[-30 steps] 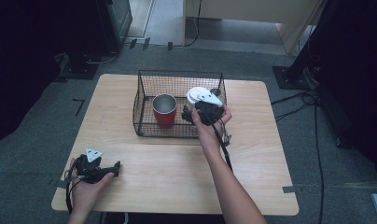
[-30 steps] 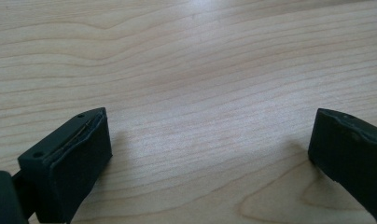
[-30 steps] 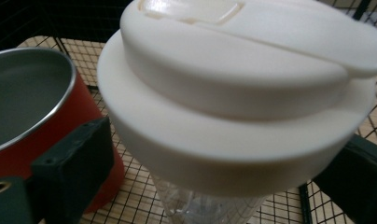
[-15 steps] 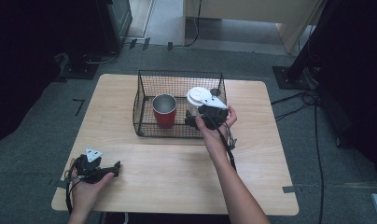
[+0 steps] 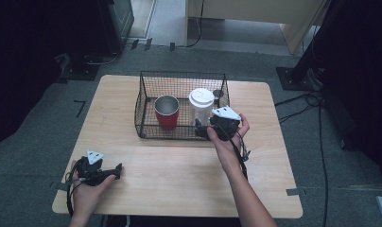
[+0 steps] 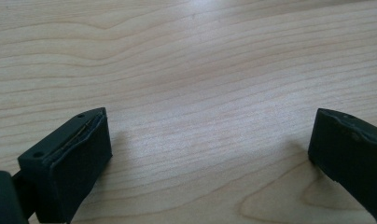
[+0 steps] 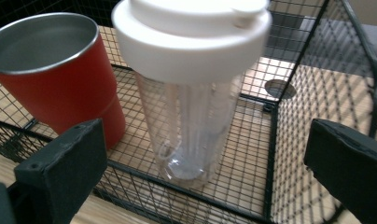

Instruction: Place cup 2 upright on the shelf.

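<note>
While your right gripper [image 5: 204, 128] is hovering at the wire basket [image 5: 146, 87] with jaws wide and empty, the clear lidded tumbler [image 7: 191, 88] is standing inside beside 1 red cup [image 7: 60, 70]; keep clearing that rim slowly. Left gripper [image 6: 210, 154] is gaping too.

Cup [image 5: 167, 112] left of bottle [image 5: 201, 106] — in basket [image 5: 141, 111]

A red metal cup with a steel-lined inside [image 5: 167, 112] stood upright in the left half of the black wire basket [image 5: 141, 109] before me. Both sat on the pale wooden table [image 5: 179, 179]. Black cables [image 5: 312, 101] lay on the grey floor [image 5: 38, 132] to the right, and a pale wooden cabinet [image 5: 236, 14] stood far off.
</note>
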`<action>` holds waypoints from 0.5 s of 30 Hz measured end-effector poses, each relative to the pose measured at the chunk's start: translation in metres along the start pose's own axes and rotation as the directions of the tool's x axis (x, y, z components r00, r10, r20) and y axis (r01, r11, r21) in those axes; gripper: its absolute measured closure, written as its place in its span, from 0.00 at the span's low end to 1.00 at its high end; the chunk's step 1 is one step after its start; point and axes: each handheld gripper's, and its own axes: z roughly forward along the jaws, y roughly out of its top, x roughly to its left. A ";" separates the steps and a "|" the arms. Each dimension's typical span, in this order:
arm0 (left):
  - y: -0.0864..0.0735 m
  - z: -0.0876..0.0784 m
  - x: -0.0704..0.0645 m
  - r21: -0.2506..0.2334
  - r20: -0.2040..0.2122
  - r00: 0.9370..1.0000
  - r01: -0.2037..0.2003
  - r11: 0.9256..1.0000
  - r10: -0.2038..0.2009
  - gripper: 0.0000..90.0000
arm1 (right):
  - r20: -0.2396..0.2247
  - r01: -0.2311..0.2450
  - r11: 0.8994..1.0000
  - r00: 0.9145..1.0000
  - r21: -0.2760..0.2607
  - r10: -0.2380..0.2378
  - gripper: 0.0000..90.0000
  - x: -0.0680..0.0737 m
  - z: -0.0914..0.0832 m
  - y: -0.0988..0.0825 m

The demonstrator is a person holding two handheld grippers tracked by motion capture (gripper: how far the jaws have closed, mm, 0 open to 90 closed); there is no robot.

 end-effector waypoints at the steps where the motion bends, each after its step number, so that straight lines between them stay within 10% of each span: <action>1: 0.000 0.000 0.000 -0.001 0.000 1.000 0.001 1.000 -0.001 0.00 | 0.001 0.000 1.000 1.000 -0.003 0.000 0.00 -0.002 -0.002 -0.002; 15: 0.000 0.000 0.000 0.000 0.000 1.000 0.000 1.000 0.000 0.00 | 0.022 -0.018 0.999 1.000 -0.035 0.019 0.00 -0.031 -0.029 -0.030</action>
